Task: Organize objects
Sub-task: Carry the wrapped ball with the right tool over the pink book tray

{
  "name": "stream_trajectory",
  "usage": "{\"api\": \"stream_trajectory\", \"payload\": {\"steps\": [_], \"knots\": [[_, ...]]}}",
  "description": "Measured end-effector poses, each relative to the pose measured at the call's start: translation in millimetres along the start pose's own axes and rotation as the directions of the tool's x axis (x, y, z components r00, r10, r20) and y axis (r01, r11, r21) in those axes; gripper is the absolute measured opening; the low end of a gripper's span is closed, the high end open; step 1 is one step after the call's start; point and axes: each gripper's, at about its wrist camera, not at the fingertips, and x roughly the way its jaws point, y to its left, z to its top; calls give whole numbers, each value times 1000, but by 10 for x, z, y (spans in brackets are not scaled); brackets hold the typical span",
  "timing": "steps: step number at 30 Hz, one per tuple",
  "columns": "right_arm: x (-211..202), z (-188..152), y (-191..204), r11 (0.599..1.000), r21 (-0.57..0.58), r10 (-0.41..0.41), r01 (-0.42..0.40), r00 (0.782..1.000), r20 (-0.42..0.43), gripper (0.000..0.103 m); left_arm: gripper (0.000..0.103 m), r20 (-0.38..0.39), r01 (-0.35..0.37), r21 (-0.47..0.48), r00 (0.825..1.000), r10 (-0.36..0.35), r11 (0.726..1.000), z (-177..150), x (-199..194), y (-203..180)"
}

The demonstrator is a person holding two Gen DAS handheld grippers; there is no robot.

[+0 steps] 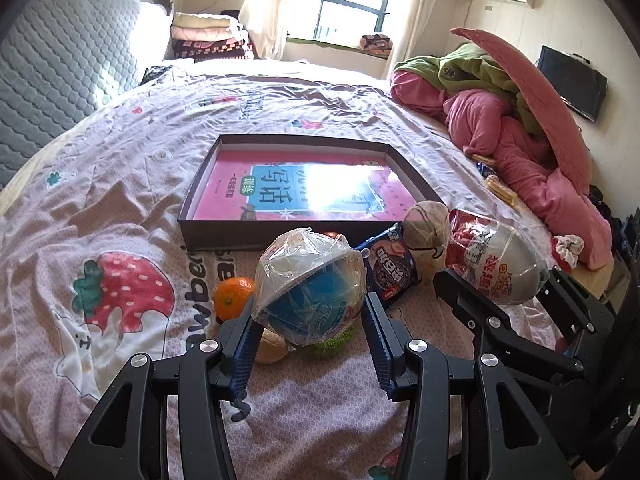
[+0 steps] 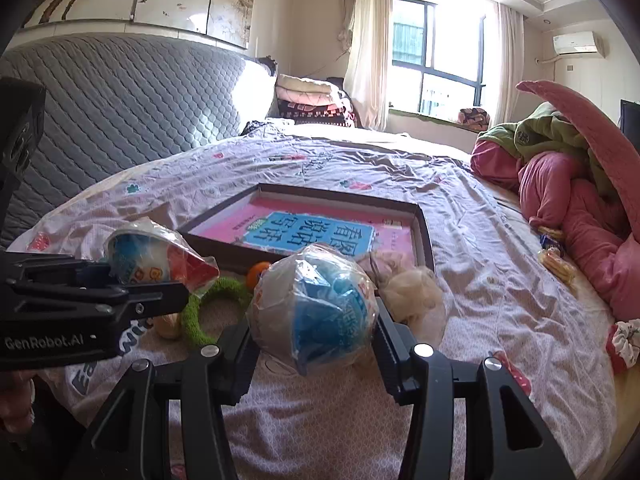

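Room: bedroom, and I work over a bed point(image 1: 132, 184) with a strawberry-print cover, a sunlit window behind.
Left gripper point(image 1: 308, 320): my jaws are clenched on a plastic-wrapped snack cup with blue print point(image 1: 310, 284), lifted off the cover.
Right gripper point(image 2: 316, 320): clamped on a second wrapped cup point(image 2: 316, 300), also blue-printed; from my left camera its red-and-white lid faces me.
Just beneath: an orange point(image 1: 232, 298), a green ring point(image 2: 212, 312) and a bread roll point(image 1: 272, 346) lie on the cover.
Beside them: a dark cookie packet point(image 1: 390, 268) and a mesh-bagged round item point(image 1: 426, 224).
Box: the shallow dark tray box point(image 1: 212, 240) sits just behind the pile; it holds only a pink workbook with a blue title panel point(image 1: 240, 188), lying flat.
Far side: pink and green bedding point(image 1: 520, 136) is heaped.
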Motion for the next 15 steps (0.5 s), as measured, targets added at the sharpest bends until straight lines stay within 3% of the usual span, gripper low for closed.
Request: {"api": "stream_trajectory", "payload": {"steps": [15], "knots": [[95,396,-25,1000,9,16,-16,998,60,51,50,55,-59,-39,997,61,997,481,55,169]]}}
